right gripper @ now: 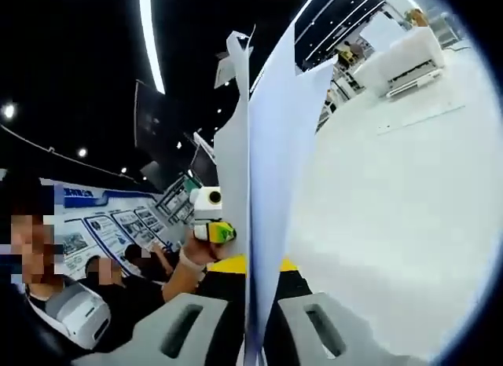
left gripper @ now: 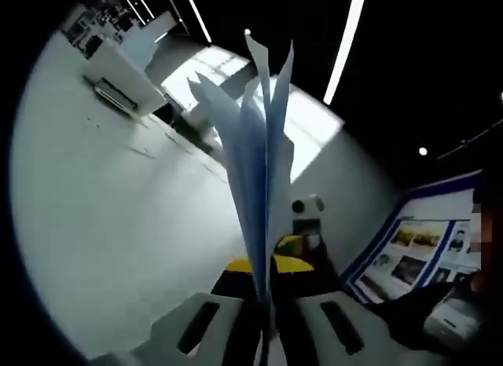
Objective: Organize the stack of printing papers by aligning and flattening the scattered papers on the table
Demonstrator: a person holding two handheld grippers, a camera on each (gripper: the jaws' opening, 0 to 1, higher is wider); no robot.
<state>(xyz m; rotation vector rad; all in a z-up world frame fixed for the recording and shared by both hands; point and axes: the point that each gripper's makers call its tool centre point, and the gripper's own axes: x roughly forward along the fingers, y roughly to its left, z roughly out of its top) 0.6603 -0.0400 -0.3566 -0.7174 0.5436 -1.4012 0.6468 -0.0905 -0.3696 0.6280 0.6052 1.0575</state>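
Observation:
A stack of white printing papers [left gripper: 255, 177] stands on edge, and its sheets fan apart at the top. My left gripper [left gripper: 265, 328] is shut on the near edge of the stack, one grey jaw on each side. Just behind the sheets is my right gripper [left gripper: 294, 256], yellow and black. In the right gripper view the same papers [right gripper: 271, 170] rise between the jaws of my right gripper [right gripper: 253, 334], which is shut on them. To the left of the sheets a hand holds my left gripper [right gripper: 214, 231].
A white wall [left gripper: 118, 225] carries an air-conditioning unit [left gripper: 118, 87]. A blue-framed poster board [left gripper: 416, 248] stands to one side, with people [right gripper: 47, 287] near it. Light strips [right gripper: 149, 36] cross the dark ceiling.

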